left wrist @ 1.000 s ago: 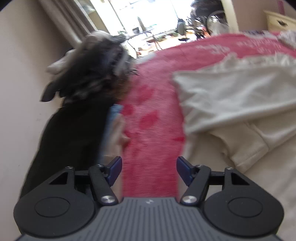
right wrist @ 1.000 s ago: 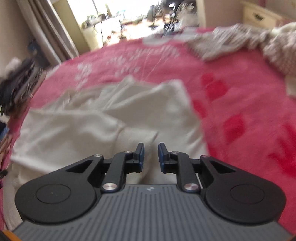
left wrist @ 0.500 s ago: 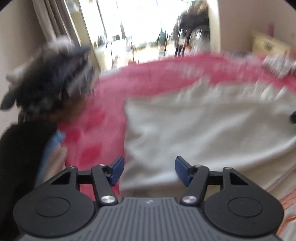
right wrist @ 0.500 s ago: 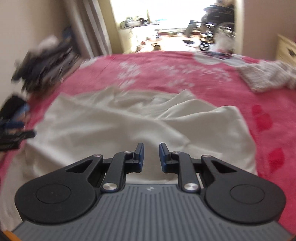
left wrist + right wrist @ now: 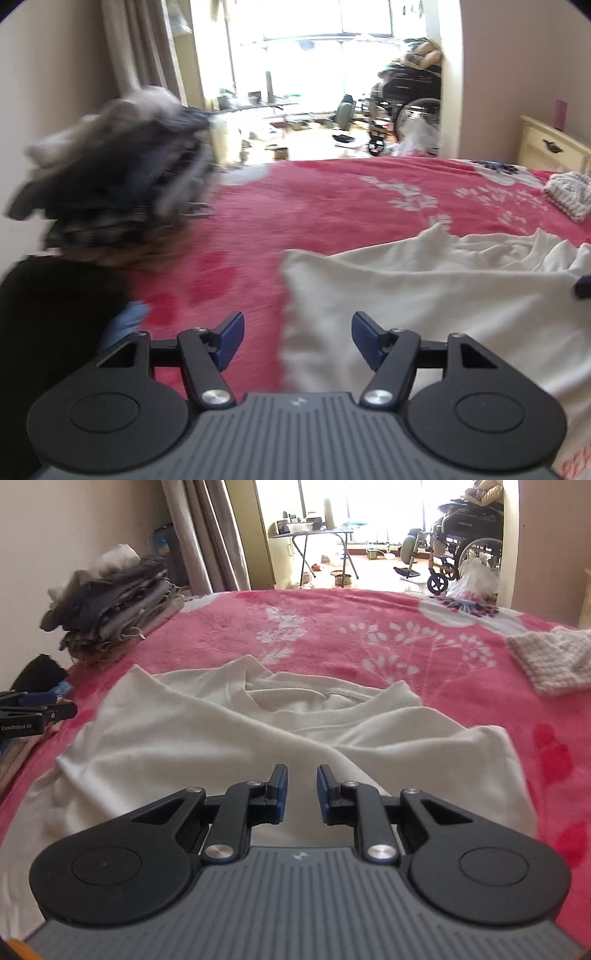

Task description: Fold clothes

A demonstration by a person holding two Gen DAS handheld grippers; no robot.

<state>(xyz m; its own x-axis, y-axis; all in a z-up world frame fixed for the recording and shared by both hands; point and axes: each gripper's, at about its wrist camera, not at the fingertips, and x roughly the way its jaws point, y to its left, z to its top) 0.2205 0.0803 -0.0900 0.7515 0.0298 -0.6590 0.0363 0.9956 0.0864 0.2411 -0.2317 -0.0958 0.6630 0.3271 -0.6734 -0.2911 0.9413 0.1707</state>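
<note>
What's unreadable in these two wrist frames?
- Folded clothes stack: motion-blurred in the left wrist view, so single garments are not separable.
- White shirt hem: hidden behind the right gripper body.
- Left gripper: cut off by the frame edge in the right wrist view.
- Red print: cropped at the left wrist view's corner.

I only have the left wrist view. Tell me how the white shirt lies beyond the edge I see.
Observer: The white shirt lies spread on the pink blanket, with its collar at the far end.
Operator: Say what is folded so far.
Observer: Both sides are folded inward and cross over the middle.
Operator: Now report the tool in the other hand.
Observer: The right gripper is over the shirt's near middle, jaws a narrow gap apart, with nothing between them.
</note>
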